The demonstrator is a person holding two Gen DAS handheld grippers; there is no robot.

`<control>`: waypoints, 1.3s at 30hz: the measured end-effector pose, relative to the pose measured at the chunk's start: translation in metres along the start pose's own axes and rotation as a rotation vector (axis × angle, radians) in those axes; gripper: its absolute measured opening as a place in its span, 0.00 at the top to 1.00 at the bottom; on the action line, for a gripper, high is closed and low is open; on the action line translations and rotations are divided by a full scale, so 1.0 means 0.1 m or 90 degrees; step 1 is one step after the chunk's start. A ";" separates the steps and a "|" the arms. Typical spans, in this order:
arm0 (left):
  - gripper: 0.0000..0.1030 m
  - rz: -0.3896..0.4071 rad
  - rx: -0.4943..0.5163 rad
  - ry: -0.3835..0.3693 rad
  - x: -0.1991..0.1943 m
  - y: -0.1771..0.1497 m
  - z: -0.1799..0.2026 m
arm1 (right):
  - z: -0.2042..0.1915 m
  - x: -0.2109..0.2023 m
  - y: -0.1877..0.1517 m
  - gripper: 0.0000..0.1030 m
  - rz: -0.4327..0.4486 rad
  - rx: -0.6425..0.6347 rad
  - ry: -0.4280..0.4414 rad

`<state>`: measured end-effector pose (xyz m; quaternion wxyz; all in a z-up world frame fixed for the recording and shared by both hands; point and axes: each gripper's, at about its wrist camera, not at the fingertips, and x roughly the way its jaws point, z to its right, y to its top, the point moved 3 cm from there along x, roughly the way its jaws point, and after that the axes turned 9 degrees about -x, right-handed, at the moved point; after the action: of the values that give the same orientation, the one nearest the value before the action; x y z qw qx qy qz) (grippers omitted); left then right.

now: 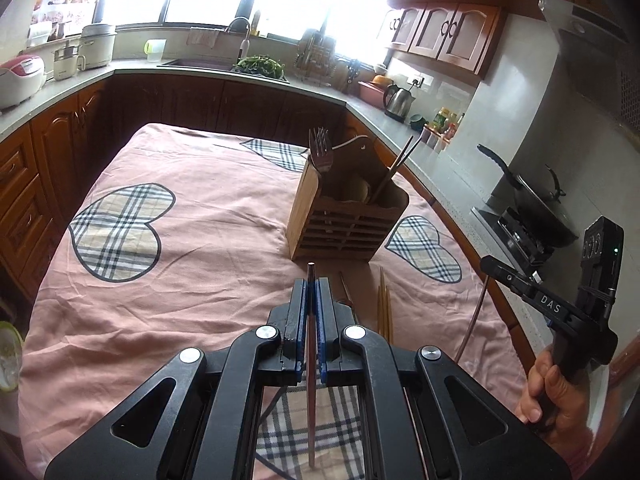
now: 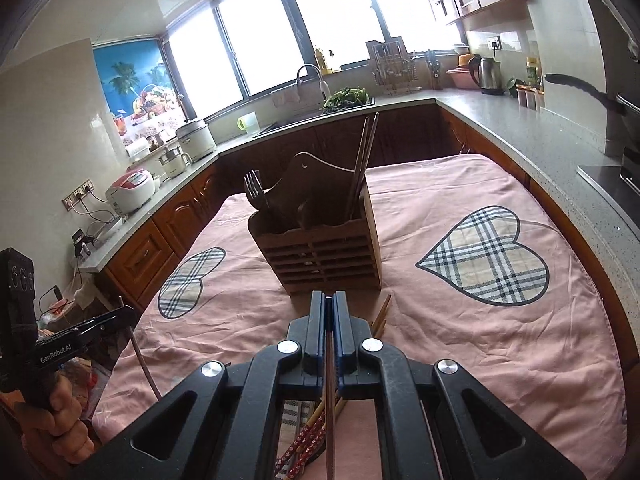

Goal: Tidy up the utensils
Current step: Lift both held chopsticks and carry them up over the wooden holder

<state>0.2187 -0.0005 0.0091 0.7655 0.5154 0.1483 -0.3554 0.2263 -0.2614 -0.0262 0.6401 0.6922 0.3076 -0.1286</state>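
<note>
Holder's [image 1: 344,216] inside hidden — held chopstick [image 2: 329,420] cut off below.

Pink heart-patched cloth [image 1: 192,280], kettle [image 1: 397,101], rice cooker [image 1: 20,80], sink faucet [image 2: 310,74].

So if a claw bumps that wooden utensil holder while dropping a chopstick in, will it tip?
Probably not: the wooden holder looks boxy and wide-based. It may slide a little, since it stands on the wrinkled pink cloth. The tall chopsticks inside could rattle.

left gripper [image 1: 311,284] clamped tight, aimed down toward 12 o'clock | right gripper [image 2: 329,300] same deal, pinched tight | bare hands [image 1: 554,394] gripping both handles
</note>
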 end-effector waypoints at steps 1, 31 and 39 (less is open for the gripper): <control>0.97 0.004 0.000 -0.006 -0.02 0.00 0.00 | 0.00 -0.02 0.01 0.97 0.005 0.000 0.002; 0.97 0.182 -0.014 -0.047 -0.19 0.84 0.34 | 0.03 -0.39 0.88 0.97 0.177 -0.009 -0.027; 0.97 0.254 -0.022 -0.049 -0.06 1.34 0.48 | 0.16 -0.31 1.30 0.97 0.224 0.003 -0.039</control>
<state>0.3013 -0.0121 0.1247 0.8346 0.5074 0.0198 -0.2134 0.2822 -0.2842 0.0940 0.6603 0.7324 0.1620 -0.0364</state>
